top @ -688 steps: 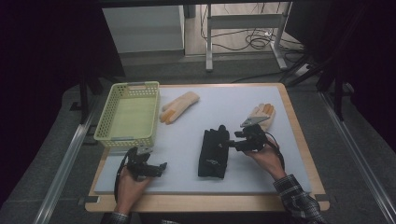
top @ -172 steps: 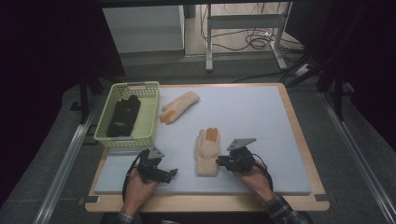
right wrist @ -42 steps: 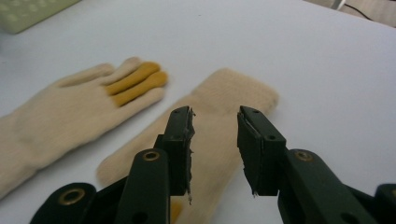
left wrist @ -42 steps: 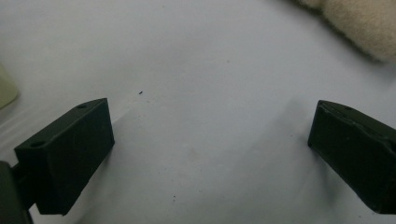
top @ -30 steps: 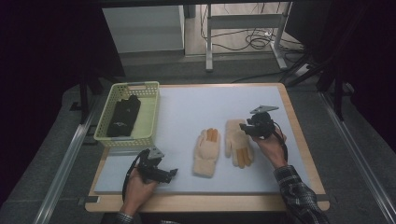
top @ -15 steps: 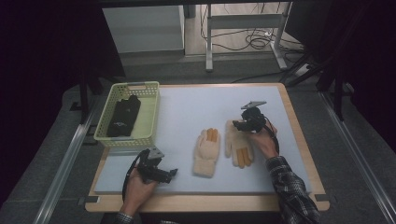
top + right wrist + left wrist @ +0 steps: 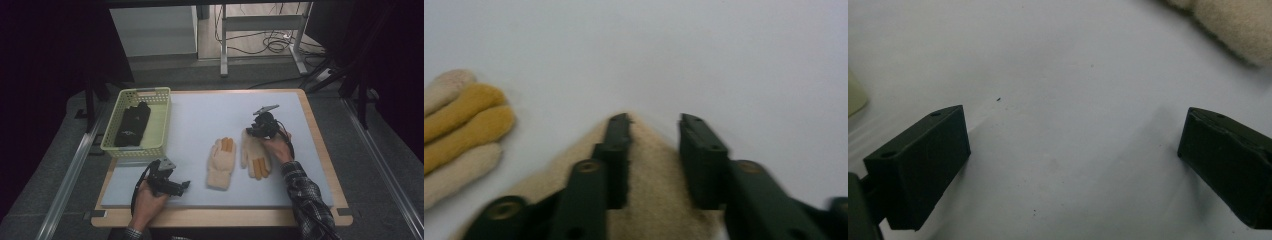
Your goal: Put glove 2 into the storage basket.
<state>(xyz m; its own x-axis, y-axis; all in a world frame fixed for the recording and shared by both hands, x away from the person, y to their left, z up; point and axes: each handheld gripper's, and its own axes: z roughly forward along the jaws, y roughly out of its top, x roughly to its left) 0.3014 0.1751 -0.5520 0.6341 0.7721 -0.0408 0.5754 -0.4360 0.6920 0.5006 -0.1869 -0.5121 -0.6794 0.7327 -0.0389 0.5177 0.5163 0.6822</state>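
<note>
Two beige gloves with orange fingers lie side by side on the pale mat (image 7: 200,125). The left glove (image 7: 221,162) points its fingers away from me; the right glove (image 7: 254,152) points them toward me. My right gripper (image 7: 251,131) is down at the far cuff of the right glove. In the right gripper view its jaws (image 7: 654,120) straddle the cuff's corner (image 7: 654,200); they have just been closing and still stand apart, with fabric between them. The other glove's fingers (image 7: 459,125) show at the left. My left gripper (image 7: 183,186) rests open on the mat, nothing between its jaws (image 7: 1073,145).
A pale green basket (image 7: 135,150) stands at the mat's left edge with a black pair of gloves (image 7: 131,125) inside. The wooden table rim (image 7: 320,145) frames the mat. A beige glove's edge (image 7: 1233,25) shows at the upper right of the left gripper view.
My right gripper has moved left and down onto the cuff of the right glove, and its jaws have narrowed. The left gripper and both gloves have stayed put.
</note>
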